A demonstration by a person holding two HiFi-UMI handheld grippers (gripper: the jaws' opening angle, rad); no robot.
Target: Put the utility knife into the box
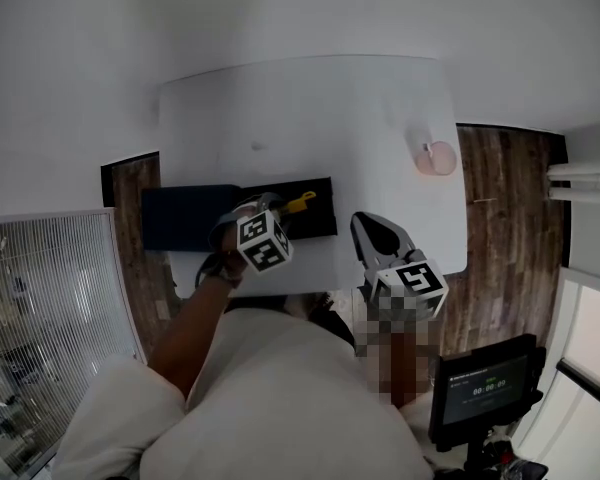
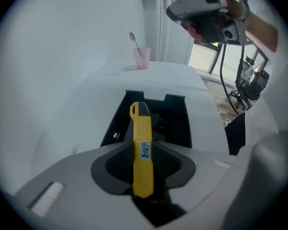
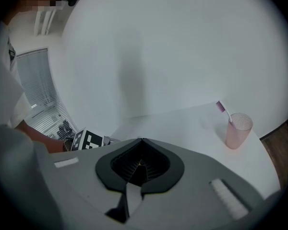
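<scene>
2 tools in view. Left tool [image 1: 272, 211] is clenched on 1 yellow utility knife [image 2: 142, 152]: both pads press the handle's sides, and the knife sticks out forward between the jaws with a small label facing up. The knife's nose reaches over the open top of 1 black box [image 2: 180, 123], so the knife is held above the box and is not lying in it. I cannot tell if the tip touches the box.

The box sits at the near edge of 1 white table [image 1: 330, 118]. 1 dark flat panel [image 1: 185, 216] lies just beside the box on its left in the head view.

Right tool [image 3: 141, 145] has its jaws closed together with nothing between them. It hangs near the table's front edge, to the right of the box and apart from it.

1 pink cup [image 1: 438, 157] stands at the table's far right, well apart from the box, with 1 toothbrush [image 3: 222, 109] upright in it. 1 dark screen [image 1: 485, 386] sits off the table, lower right in the head view.
</scene>
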